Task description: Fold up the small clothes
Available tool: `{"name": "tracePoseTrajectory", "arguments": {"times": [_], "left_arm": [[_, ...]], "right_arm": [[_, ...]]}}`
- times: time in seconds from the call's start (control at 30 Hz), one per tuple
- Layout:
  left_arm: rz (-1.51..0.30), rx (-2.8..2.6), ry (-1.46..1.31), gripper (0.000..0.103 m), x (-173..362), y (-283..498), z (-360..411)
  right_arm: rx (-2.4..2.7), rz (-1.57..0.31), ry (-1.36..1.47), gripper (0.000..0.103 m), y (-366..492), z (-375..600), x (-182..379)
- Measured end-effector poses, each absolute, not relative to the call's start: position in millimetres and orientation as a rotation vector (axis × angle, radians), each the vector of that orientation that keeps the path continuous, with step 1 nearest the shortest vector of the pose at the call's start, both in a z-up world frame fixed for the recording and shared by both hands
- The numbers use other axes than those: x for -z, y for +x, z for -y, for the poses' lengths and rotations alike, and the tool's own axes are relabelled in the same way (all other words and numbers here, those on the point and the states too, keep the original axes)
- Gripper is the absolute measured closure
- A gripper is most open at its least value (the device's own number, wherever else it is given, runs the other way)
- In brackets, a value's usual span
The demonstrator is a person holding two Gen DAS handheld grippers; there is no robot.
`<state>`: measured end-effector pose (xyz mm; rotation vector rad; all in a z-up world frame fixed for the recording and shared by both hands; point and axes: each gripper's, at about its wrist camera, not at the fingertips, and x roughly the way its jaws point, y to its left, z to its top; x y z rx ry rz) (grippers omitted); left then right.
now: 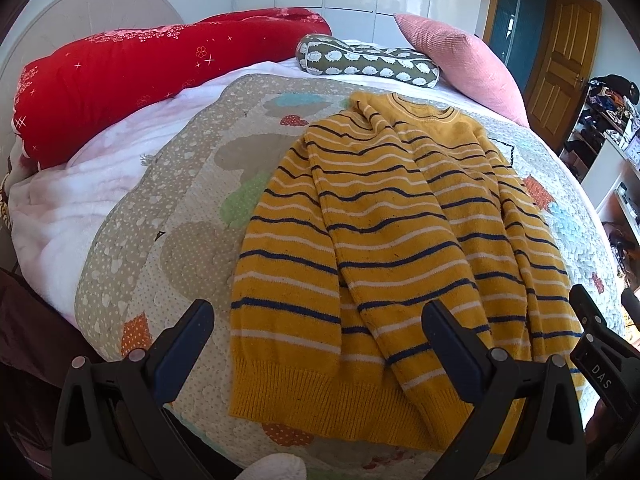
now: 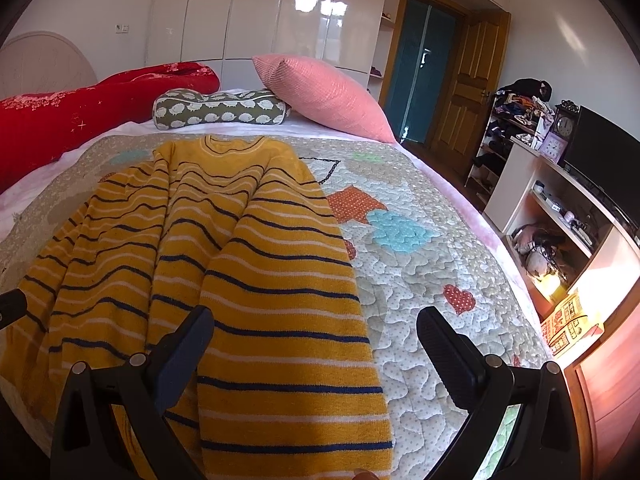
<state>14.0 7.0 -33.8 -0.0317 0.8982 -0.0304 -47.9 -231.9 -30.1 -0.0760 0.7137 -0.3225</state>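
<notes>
A small yellow sweater [image 1: 360, 248] with navy and white stripes lies flat on the quilted bedspread [image 1: 180, 208], collar away from me, both sleeves folded in over the body. My left gripper [image 1: 320, 320] is open and empty, hovering over the sweater's lower left hem. The sweater also shows in the right wrist view [image 2: 248, 280]. My right gripper [image 2: 316, 328] is open and empty above the sweater's lower right edge, straddling the edge and the bedspread [image 2: 440, 264]. The right gripper's fingers [image 1: 592, 320] show at the left view's right edge.
At the bed's head lie a red bolster [image 1: 140, 72], a green hedgehog-print pillow [image 1: 368, 60] and a pink cushion [image 1: 460, 60]. A pink blanket [image 1: 80, 200] lies left. Right of the bed stand shelves [image 2: 560, 232], a TV [image 2: 608, 160] and a wooden door [image 2: 472, 80].
</notes>
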Motion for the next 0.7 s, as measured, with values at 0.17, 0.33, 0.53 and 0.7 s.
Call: {"name": "tracePoseTrajectory", "arguments": {"times": [0.17, 0.33, 0.53, 0.7], "left_arm": [[-0.901, 0.030, -0.036, 0.000, 34.6, 15.1, -7.7], [-0.905, 0.027, -0.040, 0.000, 37.0, 16.2, -8.7], [-0.915, 0.024, -0.052, 0.000, 39.5, 17.0, -11.7], [-0.918, 0.018, -0.056, 0.000, 40.6, 17.8, -12.5]], "right_arm": [[0.322, -0.721, -0.075, 0.001, -47.0, 231.6, 31.1], [0.320, -0.728, -0.073, 0.001, -46.2, 231.6, 32.6], [0.319, -0.740, -0.065, 0.001, -45.0, 232.7, 35.1], [0.321, -0.744, -0.062, 0.001, -44.5, 233.4, 36.7]]}}
